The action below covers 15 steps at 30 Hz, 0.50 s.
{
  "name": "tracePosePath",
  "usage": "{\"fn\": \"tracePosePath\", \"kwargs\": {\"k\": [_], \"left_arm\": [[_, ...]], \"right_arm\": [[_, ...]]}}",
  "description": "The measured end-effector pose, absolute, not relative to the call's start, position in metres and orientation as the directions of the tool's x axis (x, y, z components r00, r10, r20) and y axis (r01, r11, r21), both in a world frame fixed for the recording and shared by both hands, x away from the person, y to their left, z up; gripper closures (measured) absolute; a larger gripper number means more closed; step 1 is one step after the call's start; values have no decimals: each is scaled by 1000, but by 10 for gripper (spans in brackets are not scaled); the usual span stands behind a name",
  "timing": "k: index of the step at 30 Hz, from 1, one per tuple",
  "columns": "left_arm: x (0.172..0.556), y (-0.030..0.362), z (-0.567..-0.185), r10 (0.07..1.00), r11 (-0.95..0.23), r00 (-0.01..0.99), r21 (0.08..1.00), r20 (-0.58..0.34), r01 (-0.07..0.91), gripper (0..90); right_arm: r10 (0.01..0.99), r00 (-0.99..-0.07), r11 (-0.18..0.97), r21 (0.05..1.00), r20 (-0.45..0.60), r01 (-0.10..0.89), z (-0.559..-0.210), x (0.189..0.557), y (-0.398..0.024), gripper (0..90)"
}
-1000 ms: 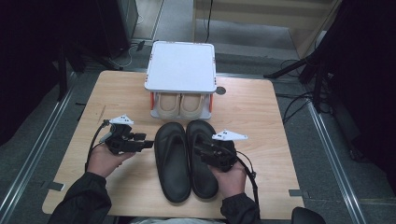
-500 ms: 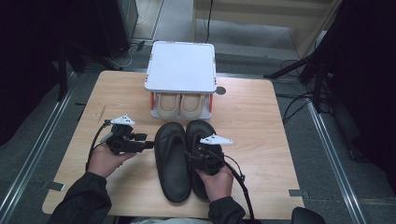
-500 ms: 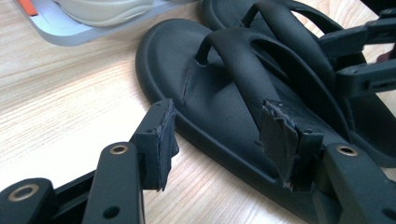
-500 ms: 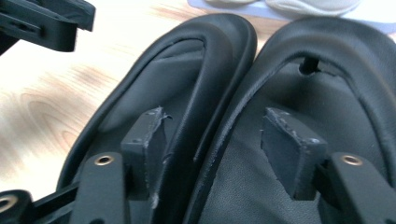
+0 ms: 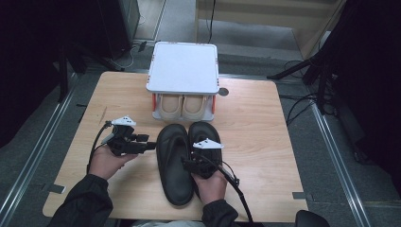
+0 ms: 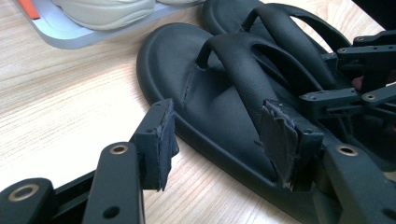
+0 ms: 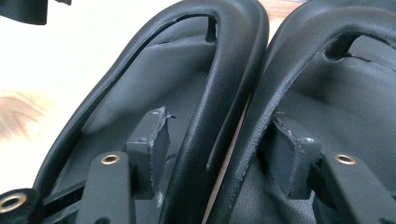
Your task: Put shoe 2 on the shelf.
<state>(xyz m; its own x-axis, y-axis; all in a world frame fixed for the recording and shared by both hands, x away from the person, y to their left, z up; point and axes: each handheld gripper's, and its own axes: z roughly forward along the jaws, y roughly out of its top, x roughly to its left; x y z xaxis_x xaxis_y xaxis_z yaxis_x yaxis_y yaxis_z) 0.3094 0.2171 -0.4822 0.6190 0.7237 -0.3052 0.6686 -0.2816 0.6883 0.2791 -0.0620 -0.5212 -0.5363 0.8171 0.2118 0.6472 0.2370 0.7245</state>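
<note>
The right claw (image 5: 189, 164) stands wide open over the pair of black sandals (image 5: 187, 161). Its jaws have just been opening, and in the right gripper view one pad (image 7: 152, 140) sits inside the left sandal (image 7: 154, 93) while the other pad (image 7: 292, 154) sits inside the right sandal (image 7: 336, 93). The two inner straps, which lie side by side and touching, are between the jaws, but the pads do not press on them yet. So the step in hand seems to be the reach for a grasp that takes both sandals together.

The left claw (image 5: 150, 145) is also open and holds nothing. It points at the outer edge of the left sandal from just beside it.

The sandals lie on the tabletop (image 5: 265, 132), near the person, in front of a small white rack (image 5: 183, 68) where a beige pair of shoes (image 5: 182, 106) already stands under the top shelf.

The next move probably calls for closing the right claw evenly on both straps, low enough that neither strap slips out, before any lifting.
</note>
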Motion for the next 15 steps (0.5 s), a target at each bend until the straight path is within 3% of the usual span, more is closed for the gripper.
{"fn": "tracePosePath", "kwargs": {"k": [15], "left_arm": [[311,217,-482,723,-286,621,687,-303,668,458]], "right_arm": [[837,-514,238,719,189,652,-520,279,-60,565]]}}
